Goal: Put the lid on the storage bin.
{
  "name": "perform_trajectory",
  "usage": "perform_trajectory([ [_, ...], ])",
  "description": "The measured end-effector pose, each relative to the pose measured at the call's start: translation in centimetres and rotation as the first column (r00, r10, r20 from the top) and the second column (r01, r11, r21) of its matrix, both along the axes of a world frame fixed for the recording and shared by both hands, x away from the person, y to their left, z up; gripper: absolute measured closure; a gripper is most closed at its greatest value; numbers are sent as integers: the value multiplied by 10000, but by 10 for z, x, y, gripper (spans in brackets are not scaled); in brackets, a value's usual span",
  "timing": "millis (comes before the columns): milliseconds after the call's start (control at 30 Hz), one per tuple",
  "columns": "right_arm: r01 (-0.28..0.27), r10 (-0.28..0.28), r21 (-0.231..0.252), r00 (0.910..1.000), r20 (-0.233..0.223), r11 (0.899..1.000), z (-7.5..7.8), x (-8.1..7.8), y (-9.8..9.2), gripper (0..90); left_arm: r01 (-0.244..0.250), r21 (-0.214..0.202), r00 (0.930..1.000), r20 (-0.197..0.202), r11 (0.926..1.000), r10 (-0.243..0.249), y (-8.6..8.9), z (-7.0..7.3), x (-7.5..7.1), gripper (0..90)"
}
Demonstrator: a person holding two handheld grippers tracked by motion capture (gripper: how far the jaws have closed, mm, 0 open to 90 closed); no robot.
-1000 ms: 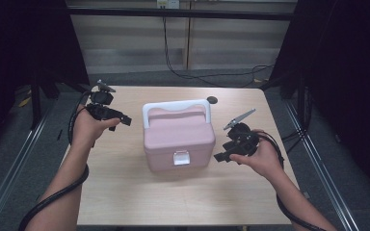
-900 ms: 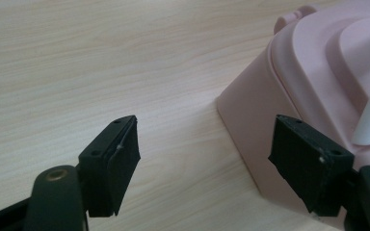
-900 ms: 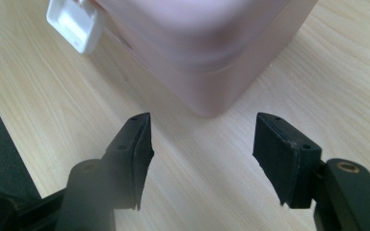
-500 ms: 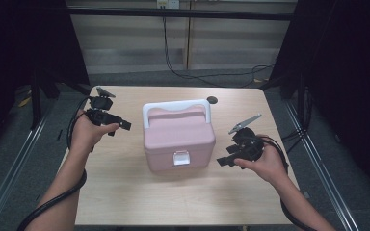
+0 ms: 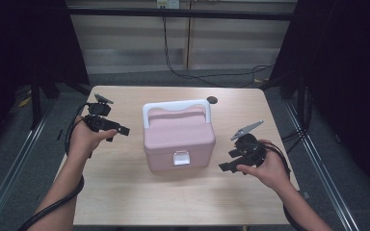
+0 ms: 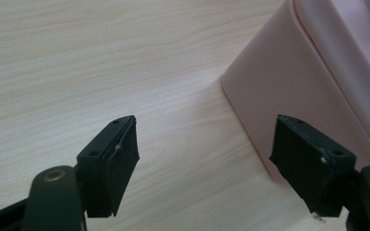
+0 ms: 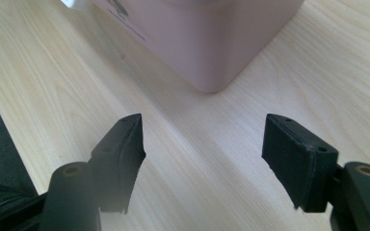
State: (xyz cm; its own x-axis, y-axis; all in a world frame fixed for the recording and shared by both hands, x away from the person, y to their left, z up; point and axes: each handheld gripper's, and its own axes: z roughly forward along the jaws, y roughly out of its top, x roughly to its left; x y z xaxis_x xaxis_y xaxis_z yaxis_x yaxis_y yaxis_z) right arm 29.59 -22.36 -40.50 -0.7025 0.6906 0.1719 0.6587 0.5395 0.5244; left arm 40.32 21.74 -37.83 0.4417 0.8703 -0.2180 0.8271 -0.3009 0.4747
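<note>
Your right gripper (image 5: 227, 162) hovers near the pink lidded box (image 5: 178, 138), off its right front corner, jaws spread with nothing between them; they have just been opening. The box sits mid-table (image 5: 125, 192), white handle (image 5: 176, 108) up. Your left gripper (image 5: 116, 133) holds off its left side, jaws apart and empty. Beyond lies a small dark disc (image 5: 212, 100), possibly a cap.

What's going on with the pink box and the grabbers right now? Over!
Left gripper open, empty, left of pink plastic lidded box. Right gripper open, empty; jaws just opening. Box latched, white handle up. Nothing in the way.
</note>
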Motion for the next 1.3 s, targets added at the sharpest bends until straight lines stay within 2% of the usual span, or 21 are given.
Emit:
perform_trajectory([
  [433,88,-95,247,9995,295,9997,-8,-12,-19,288,4,-57,10000,9,10000,-4,8,-10,-10,243],
  [633,293,-293,198,9996,4,9994,-18,-18,-29,278,-4,-86,10000,-99,10000,3,12,-19,-13,243],
  [1033,690,-684,324,9975,-190,9971,-35,-25,-45,274,-27,-284,9999,-147,9996,22,24,-33,-21,243],
  [1300,750,-739,259,9964,-414,9968,-52,-31,-53,273,18,-440,9999,-163,9990,-25,32,-45,-27,243],
])
